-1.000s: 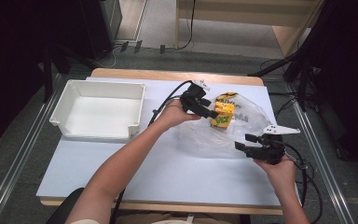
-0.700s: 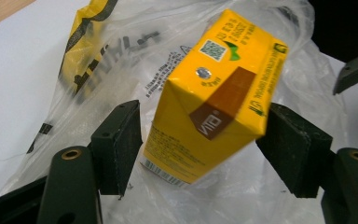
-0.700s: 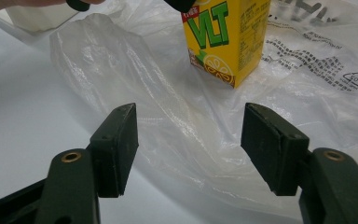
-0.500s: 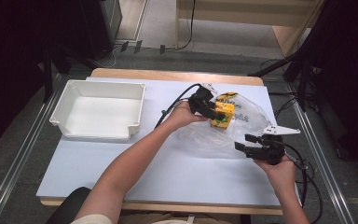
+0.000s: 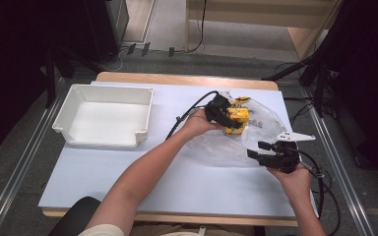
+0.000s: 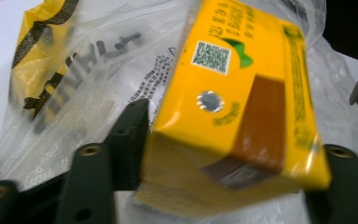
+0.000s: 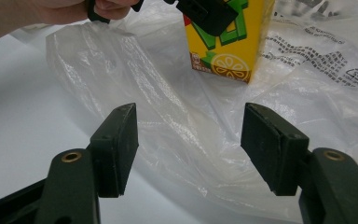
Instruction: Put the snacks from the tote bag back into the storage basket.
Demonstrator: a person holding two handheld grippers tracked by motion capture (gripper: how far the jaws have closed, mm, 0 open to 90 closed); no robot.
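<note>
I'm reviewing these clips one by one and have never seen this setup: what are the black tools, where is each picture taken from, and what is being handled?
A person holds a two-jaw hand tool in each hand. The high view looks down on the table; each gripper view looks along that tool's own jaws. On the table lie a white tray and a clear plastic bag. The left gripper has just been closing its jaws around a yellow drink carton at the bag. The right gripper hovers open over the bag, holding nothing.

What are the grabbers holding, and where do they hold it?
The left gripper has just closed its jaws around the yellow juice box, across its sides near one end. The right gripper is open, holding nothing, above the plastic bag.
</note>
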